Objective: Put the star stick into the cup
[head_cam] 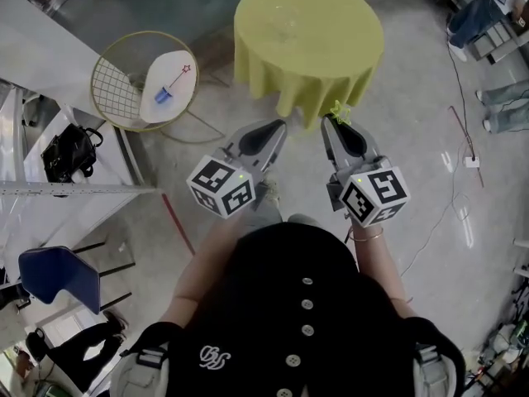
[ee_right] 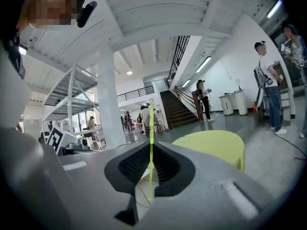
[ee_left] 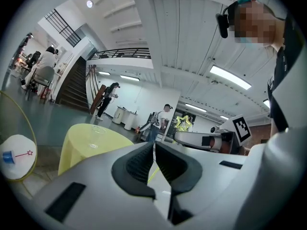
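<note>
- Looking down in the head view, we see the right gripper [head_cam: 331, 124] with its jaws pinched on the thin yellow-green star stick [head_cam: 339, 111]. Its star sits just over the jaw tips. The clear glass cup [head_cam: 285, 21] stands on the round yellow-clothed bench [head_cam: 331, 64], ahead of those jaws and a little to their left. The left gripper [head_cam: 278, 127] sits just beside the right, no nearer the cup.
- From the left gripper view, we find its jaws drawn together on nothing. The cup [ee_left: 97, 131] lies ahead-left, and the star [ee_left: 183, 122] rises above the other gripper, off to the right.
- From the right gripper view, the stick [ee_right: 150, 152] runs upright through the pressed jaws, its long axis across their reach. We judge that the right hand must carry it forward and left over the cup, then lower it.
</note>
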`<state>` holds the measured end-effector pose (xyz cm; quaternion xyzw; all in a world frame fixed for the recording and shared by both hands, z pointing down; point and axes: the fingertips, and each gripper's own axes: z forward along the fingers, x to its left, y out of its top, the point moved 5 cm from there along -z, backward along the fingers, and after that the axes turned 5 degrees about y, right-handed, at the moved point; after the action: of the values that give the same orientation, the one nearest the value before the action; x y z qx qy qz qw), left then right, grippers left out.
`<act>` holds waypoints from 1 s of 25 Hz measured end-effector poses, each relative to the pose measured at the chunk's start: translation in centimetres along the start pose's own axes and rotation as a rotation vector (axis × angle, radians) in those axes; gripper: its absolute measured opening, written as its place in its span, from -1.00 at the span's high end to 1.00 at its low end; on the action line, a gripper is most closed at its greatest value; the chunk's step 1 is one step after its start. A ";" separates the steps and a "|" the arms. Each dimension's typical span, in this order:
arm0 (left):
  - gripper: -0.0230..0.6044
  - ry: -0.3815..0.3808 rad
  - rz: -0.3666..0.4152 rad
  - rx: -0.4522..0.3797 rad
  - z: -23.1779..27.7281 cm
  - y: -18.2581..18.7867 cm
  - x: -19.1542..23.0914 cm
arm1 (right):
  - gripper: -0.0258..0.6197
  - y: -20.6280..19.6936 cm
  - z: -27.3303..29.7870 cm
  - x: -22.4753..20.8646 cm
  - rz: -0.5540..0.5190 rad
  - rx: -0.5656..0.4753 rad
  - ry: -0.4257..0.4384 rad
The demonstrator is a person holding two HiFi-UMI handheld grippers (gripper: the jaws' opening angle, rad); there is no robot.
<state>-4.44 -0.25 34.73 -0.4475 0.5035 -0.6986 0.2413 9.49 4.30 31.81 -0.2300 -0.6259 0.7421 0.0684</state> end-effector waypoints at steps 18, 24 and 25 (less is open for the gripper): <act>0.85 -0.075 -0.013 0.032 5.4 3.7 8.4 | 0.87 1.8 9.7 -3.6 -0.006 0.012 -0.035; 0.85 -0.087 -0.025 0.031 6.3 4.3 9.6 | 0.87 1.7 11.1 -3.8 0.000 0.028 -0.035; 0.85 -0.089 -0.032 0.032 6.5 4.3 9.7 | 0.87 1.7 11.3 -3.9 0.001 0.031 -0.033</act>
<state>-3.98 -12.65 35.09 -0.4822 0.4740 -0.6897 0.2592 8.42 -7.68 32.39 -0.2170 -0.6151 0.7555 0.0614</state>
